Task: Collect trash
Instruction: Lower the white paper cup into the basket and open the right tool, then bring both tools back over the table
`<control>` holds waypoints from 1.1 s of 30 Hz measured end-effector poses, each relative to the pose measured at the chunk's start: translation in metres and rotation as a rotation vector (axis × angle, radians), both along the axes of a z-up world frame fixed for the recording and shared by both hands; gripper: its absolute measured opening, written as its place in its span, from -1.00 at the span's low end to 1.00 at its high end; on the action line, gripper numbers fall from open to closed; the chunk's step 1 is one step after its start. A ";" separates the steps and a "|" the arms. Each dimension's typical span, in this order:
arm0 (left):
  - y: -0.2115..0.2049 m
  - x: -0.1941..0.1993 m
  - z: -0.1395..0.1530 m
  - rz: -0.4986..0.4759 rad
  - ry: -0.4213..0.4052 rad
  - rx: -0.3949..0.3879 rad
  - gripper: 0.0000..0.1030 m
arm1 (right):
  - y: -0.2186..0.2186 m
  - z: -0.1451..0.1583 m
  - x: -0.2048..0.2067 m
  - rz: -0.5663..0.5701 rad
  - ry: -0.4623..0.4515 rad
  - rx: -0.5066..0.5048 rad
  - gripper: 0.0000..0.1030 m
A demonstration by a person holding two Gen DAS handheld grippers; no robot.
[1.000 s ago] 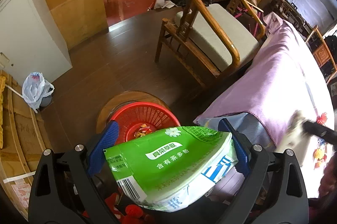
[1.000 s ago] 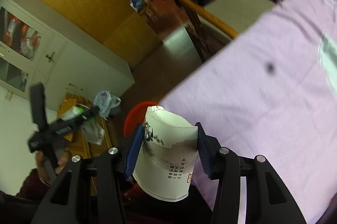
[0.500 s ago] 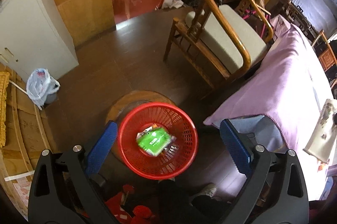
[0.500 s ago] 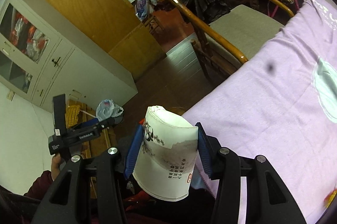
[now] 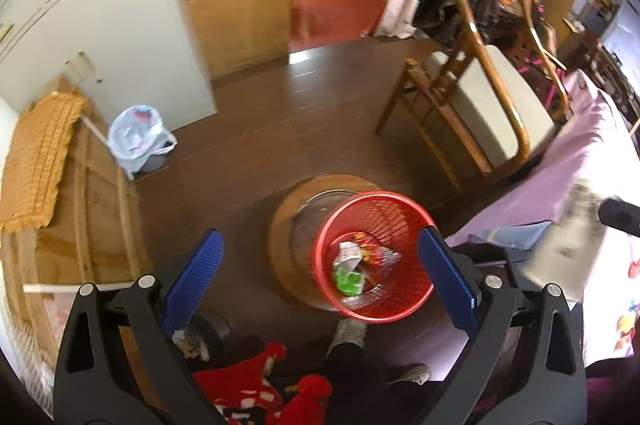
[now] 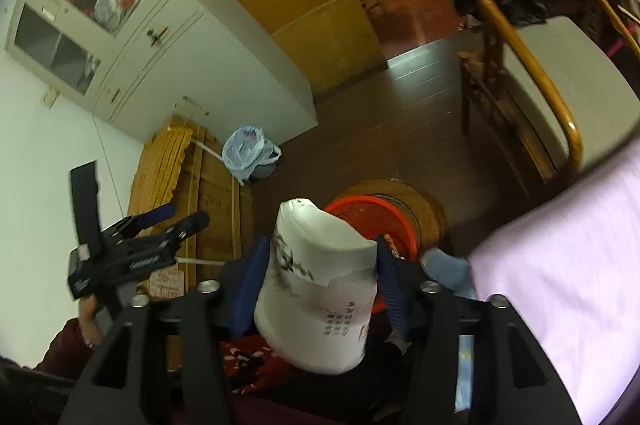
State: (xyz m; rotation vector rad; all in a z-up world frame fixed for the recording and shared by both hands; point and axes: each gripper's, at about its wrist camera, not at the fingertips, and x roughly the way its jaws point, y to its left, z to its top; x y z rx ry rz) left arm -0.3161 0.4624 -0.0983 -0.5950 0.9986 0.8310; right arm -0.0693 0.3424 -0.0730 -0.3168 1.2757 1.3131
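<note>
A red mesh basket [image 5: 372, 195] stands on a round wooden stand on the dark floor. A green packet [image 5: 348, 281] lies inside it among other wrappers. My left gripper [image 5: 320, 237] hangs open above the basket with nothing between its blue pads. In the right wrist view it shows at the left [image 6: 186, 215], in a person's hand. My right gripper [image 6: 320, 245] has a crumpled white paper cup [image 6: 320, 285] between its pads, just above the basket's rim [image 6: 360, 203]. Its jaws are opening, and the pads still touch the cup's sides. The left wrist view shows the cup [image 5: 572, 225] as a blur at the right.
A purple-clothed table [image 5: 580, 161] fills the right side, with a wooden chair [image 5: 480, 97] behind it. A white plastic bag [image 5: 136, 141] sits by a white cabinet [image 5: 100, 25]. Wooden boards [image 5: 80, 205] lean at the left. A person's shoe [image 5: 348, 333] is beside the basket.
The left gripper opened and the green packet dropped into the red basket. The right gripper carried the cup from over the purple cloth to the basket. Both views swung left.
</note>
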 end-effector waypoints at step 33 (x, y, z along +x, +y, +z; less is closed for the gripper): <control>-0.249 0.311 0.057 -0.963 -0.183 0.064 0.84 | -0.480 0.065 0.080 -1.397 -0.250 0.133 0.79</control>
